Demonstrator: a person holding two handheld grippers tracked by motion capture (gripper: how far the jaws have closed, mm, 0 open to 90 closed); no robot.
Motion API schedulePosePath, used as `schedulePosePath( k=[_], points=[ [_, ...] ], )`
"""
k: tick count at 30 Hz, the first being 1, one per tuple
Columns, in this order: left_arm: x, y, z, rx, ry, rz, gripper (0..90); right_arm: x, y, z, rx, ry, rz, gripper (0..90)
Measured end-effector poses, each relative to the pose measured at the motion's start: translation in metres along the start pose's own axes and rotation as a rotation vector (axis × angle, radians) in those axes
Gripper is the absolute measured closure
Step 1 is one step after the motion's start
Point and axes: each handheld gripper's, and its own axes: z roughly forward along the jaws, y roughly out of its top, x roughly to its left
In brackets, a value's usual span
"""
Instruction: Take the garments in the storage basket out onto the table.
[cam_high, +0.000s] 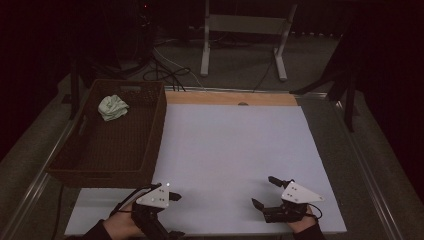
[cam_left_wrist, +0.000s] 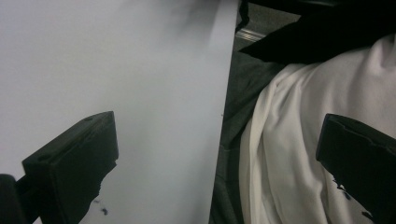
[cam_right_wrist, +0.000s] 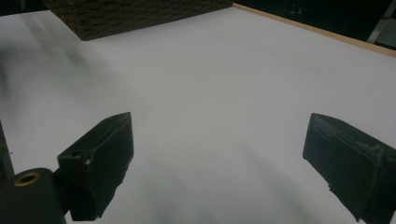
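Note:
A brown woven basket (cam_high: 159, 120) stands at the table's left, and a crumpled pale cloth (cam_high: 112, 107) lies in its far corner. Near the front edge my left gripper (cam_high: 176, 215) rests over the white sheet (cam_high: 235, 145), just below the basket's near corner. In the left gripper view its jaws (cam_left_wrist: 217, 135) are wide apart with nothing between them. My right gripper (cam_high: 262, 190) sits at the front right of the sheet, pointing left and away. It (cam_right_wrist: 219, 126) is open too, over bare sheet, with the basket (cam_right_wrist: 140, 16) far ahead.
A wooden strip (cam_high: 230, 97) runs along the sheet's far edge, and metal rails border the table. A white stand (cam_high: 245, 30) and cables lie on the floor beyond. The person's white garment (cam_left_wrist: 303, 140) hangs beside the sheet's front edge.

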Motion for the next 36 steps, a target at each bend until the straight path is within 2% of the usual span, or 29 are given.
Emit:
schedulePosePath(
  k=[5,11,15,17,24,36],
  points=[
    [0.001,0.006,-0.006,-0.010,-0.012,0.006,0.0,0.000,0.000,-0.001,-0.008,-0.005,0.003,8.9],
    [0.003,0.016,-0.017,-0.006,0.013,0.019,0.0,-0.001,0.001,-0.002,-0.015,-0.007,0.008,8.9],
    [0.009,0.019,-0.024,-0.008,0.031,0.003,0.0,0.000,0.001,-0.001,-0.011,-0.005,0.001,8.9],
    [0.011,0.019,-0.027,-0.013,0.027,-0.006,0.0,0.001,0.001,-0.001,-0.011,-0.005,0.001,8.9],
    [0.014,0.024,-0.037,0.001,0.043,0.000,0.0,0.001,0.001,0.000,-0.013,0.004,0.002,8.9],
    [0.025,0.028,-0.056,0.007,0.077,-0.020,0.0,0.004,0.001,0.002,-0.007,0.017,-0.010,9.0]
  ],
)
